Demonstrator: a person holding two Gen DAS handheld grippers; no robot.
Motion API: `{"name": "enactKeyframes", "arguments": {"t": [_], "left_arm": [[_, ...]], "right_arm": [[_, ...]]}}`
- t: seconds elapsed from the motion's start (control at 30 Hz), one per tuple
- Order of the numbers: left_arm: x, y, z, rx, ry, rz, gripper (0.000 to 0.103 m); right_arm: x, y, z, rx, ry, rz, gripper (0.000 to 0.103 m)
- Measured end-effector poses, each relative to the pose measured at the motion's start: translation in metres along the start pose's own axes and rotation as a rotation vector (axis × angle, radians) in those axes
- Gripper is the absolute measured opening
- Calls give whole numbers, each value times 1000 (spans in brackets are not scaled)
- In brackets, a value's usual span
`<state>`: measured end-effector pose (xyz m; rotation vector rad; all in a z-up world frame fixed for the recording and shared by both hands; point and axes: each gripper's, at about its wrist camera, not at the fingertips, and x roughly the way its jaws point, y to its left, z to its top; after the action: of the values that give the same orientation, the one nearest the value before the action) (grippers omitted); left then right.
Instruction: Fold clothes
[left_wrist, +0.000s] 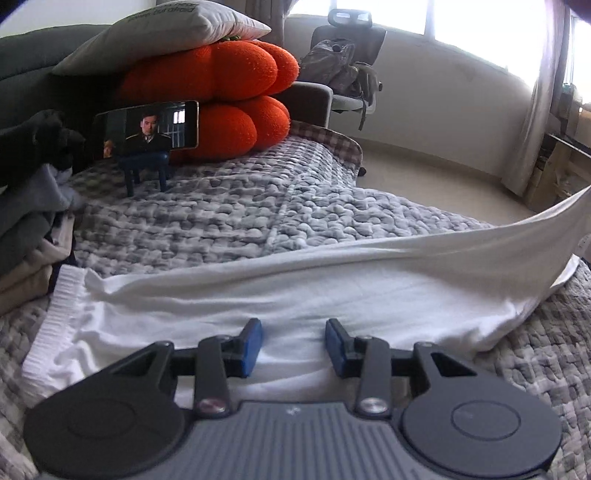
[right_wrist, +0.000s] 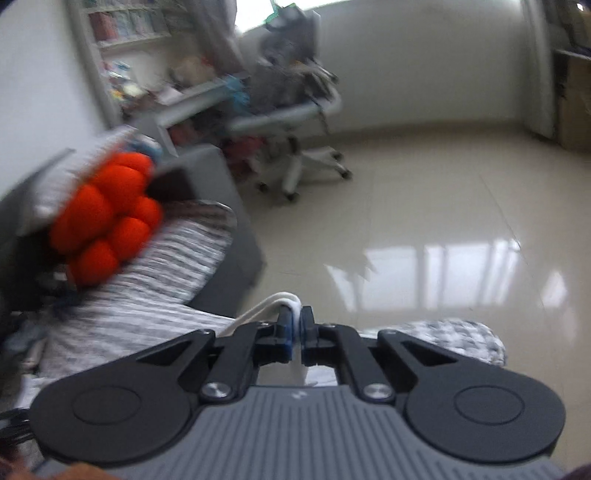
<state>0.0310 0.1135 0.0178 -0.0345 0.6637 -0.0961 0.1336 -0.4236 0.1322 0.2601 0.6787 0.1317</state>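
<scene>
White garment (left_wrist: 295, 295) spread across the quilted grey bedcover (left_wrist: 229, 218), directly ahead of and beneath the left claw (left_wrist: 293, 345). Left claw released: blue pads parted, cloth visible in the gap, nothing pinched; whether the tips touch the fabric cannot be told. Ribbed hem of the garment lies off to that claw's left; beyond it, a stack of folded clothes (left_wrist: 26, 251) at the bed's edge. To that claw's right the cloth rises off the bed in a taut sheet toward the frame edge. Right claw (right_wrist: 294, 334) clenched on a thin fold of the same white garment (right_wrist: 291, 306), a rolled edge poking out just past the pads; view blurred, floor and office chair (right_wrist: 295, 122) far ahead of it. Judged step: lifting one end to carry it over for a fold. Risks: the bite is small and near the cloth's edge, so tension from a pull could slip it free. With the left claw not pinning, the whole garment may drag across the bedcover rather than fold, bunching toward the ribbed hem. A phone on a stand (left_wrist: 147, 129) sits farther ahead of the left claw; a wide sweep could topple it.
</scene>
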Motion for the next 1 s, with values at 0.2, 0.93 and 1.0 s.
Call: {"name": "enactKeyframes", "arguments": {"t": [0.2,0.93,1.0], "left_arm": [[1,1,3,-4,4,25,39],[-20,-2,1,-107,-4,-65,40],[-23,-7,1,-96,-8,-73,40]], "right_arm": [[90,-6,-17,-10,128,-212,3],[47,-19,-56,111,-16,-100,52],[55,-14,-56,93,0,-110,45]]}}
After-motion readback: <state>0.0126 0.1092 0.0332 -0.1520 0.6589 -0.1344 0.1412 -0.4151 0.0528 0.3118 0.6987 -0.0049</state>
